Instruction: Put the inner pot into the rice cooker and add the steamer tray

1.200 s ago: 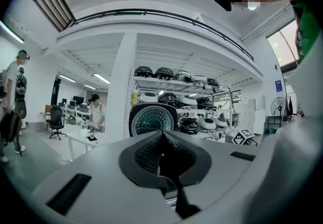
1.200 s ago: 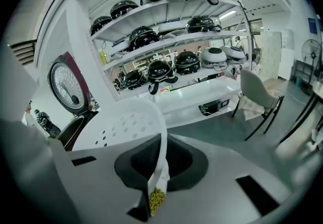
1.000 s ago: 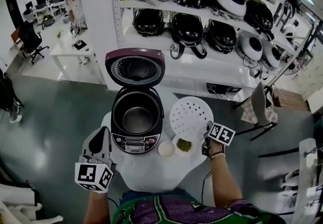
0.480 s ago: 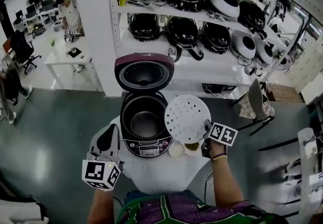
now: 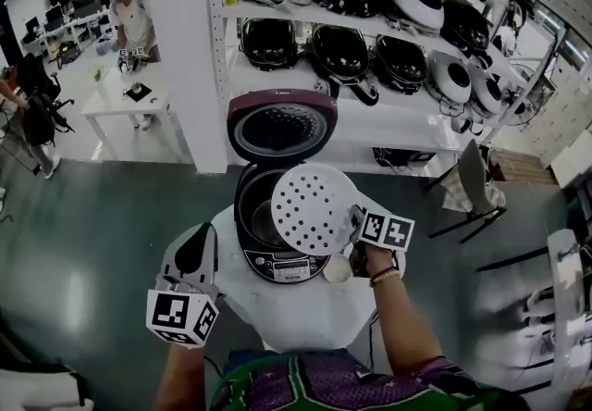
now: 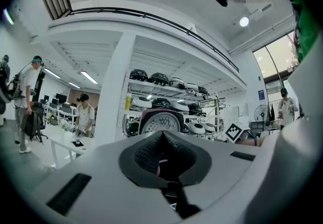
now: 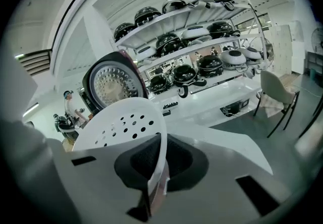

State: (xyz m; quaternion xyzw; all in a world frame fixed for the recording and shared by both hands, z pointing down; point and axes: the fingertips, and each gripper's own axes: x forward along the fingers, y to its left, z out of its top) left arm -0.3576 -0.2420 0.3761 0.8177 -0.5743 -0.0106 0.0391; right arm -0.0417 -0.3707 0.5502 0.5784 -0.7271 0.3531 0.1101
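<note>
While right claw (image 5: 355, 231) pinches steamer tray (image 5: 310, 208) over rice cooker (image 5: 281, 263), left claw (image 5: 198, 241) hangs closed.

Round surface (image 5: 305, 312): rice cooker (image 5: 282, 263) at centre rear, its open lid (image 5: 282, 127) upright behind it, inner pot (image 5: 256, 217) inside it.
Steamer tray (image 5: 310, 208): tilted above the cooker's right half.
Right gripper (image 5: 352, 222): at the tray's right rim, fingers clamped on it.
Small bowl (image 5: 338, 268): front right of the cooker.
Left gripper (image 5: 205, 233): at the surface's left edge.
Shelves (image 5: 388, 25) of cookers: behind.
</note>
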